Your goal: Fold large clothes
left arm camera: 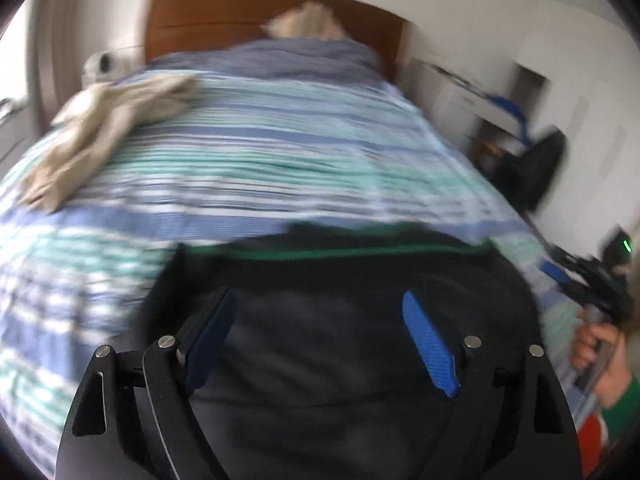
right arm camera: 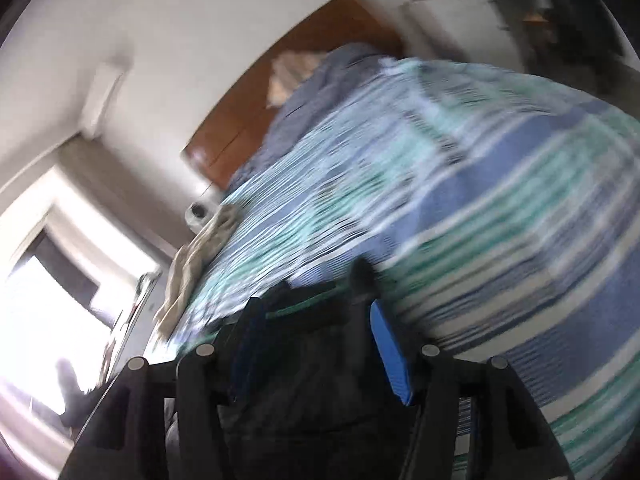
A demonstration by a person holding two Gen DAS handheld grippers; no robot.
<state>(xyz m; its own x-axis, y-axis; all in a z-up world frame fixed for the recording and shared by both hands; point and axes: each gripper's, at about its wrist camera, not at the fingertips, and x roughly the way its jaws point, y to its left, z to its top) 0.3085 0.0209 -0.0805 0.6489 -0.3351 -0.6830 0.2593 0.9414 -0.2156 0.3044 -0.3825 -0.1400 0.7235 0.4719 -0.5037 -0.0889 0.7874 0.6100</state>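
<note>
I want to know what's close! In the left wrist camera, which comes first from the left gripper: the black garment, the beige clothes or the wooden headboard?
From the left gripper:
1. Black garment, right under the fingers, on the near end of the bed.
2. Beige clothes, on the striped cover, far left.
3. Wooden headboard, at the far end, against the wall.

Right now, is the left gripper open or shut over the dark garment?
Open. In the left wrist view the left gripper has its blue pads wide apart above the dark garment, gripping nothing.
</note>
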